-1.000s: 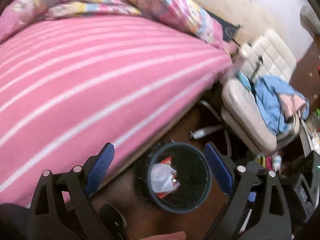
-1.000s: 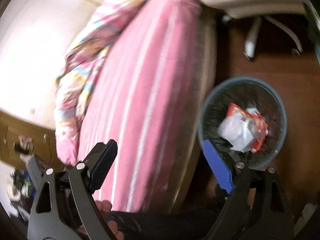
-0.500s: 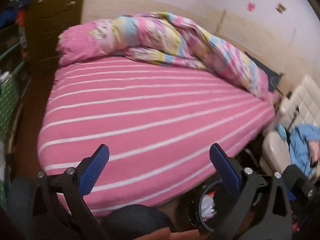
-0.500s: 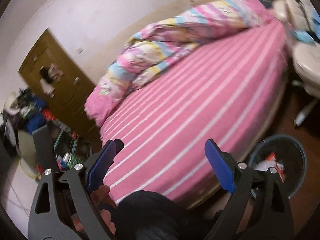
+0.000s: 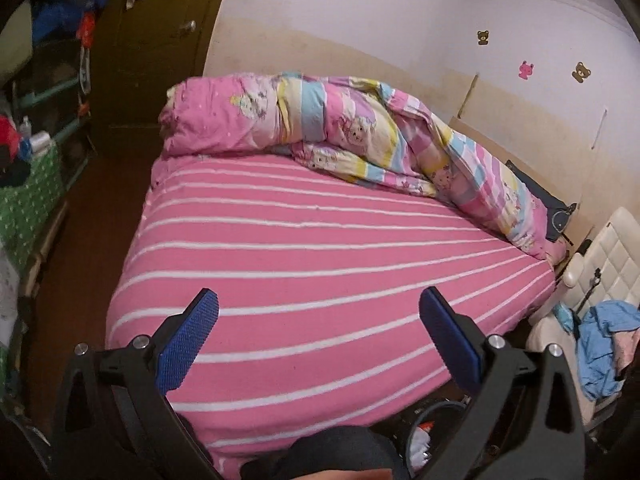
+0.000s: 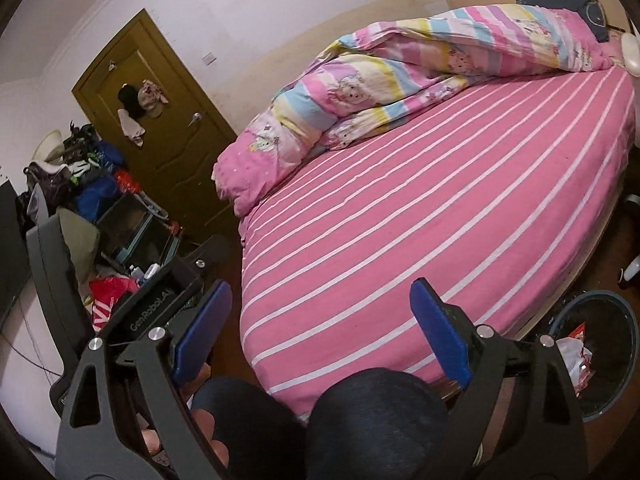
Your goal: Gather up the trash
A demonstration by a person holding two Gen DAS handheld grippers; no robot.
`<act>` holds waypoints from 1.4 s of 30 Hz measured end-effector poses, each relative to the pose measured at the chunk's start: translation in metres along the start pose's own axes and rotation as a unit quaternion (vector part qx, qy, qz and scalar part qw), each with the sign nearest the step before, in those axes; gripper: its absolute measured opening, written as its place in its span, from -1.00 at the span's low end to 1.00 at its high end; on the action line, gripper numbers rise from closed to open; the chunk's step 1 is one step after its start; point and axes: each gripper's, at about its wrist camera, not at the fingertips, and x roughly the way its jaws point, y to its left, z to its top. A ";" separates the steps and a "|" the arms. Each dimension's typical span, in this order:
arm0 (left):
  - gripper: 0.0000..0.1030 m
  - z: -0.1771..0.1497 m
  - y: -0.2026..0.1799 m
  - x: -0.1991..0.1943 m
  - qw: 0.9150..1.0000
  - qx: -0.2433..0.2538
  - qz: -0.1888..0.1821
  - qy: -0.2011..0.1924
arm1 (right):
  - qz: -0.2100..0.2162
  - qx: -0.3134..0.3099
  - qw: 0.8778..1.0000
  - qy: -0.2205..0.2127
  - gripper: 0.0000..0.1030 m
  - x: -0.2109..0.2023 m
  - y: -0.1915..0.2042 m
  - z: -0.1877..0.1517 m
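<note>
Both claws gape wide over the pink striped bed (image 5: 320,248) – left gripper (image 5: 318,316) empty; right gripper (image 6: 320,312) empty; trash bin (image 6: 616,308) beside it.

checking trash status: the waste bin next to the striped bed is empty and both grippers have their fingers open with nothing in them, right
Not quite. The waste bin is not empty: the right wrist view shows a white and red wrapper lying inside it. The rest holds: it stands beside the striped bed, and the left gripper and right gripper are open with nothing between the fingers.
</note>
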 end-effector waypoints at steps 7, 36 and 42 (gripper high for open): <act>0.90 -0.004 0.005 0.001 0.999 -0.016 0.004 0.033 | -0.002 -0.011 1.000 0.004 0.74 -0.001 0.008 -0.004; 0.90 -0.043 0.014 0.051 0.993 0.018 0.063 0.100 | -0.176 -0.113 0.971 0.116 0.90 -0.004 0.035 -0.135; 0.90 -0.051 0.028 0.074 0.988 0.033 0.099 0.116 | -0.245 -0.189 0.942 0.131 0.90 0.016 0.056 -0.160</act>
